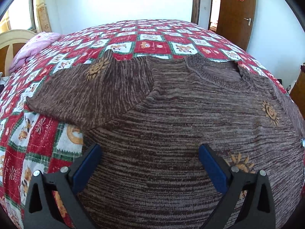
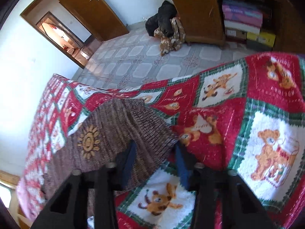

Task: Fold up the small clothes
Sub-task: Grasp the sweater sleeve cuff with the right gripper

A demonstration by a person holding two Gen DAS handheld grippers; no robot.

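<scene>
The brown marled knit sweater point(image 1: 171, 114) with tan embroidered suns is laid flat on the red, white and green bear-print terry bedspread point(image 1: 47, 133), its collar toward the far edge. The left gripper point(image 1: 149, 164) is held over the body with jaws spread, nothing gripped. The right gripper point(image 2: 155, 162) is positioned at the sleeve cuff point(image 2: 144, 126) near the bedspread's side edge, jaws spread astride the ribbed end. The cuff should be pinched through both layers; the loose, stretchy knit is judged liable to sag.
</scene>
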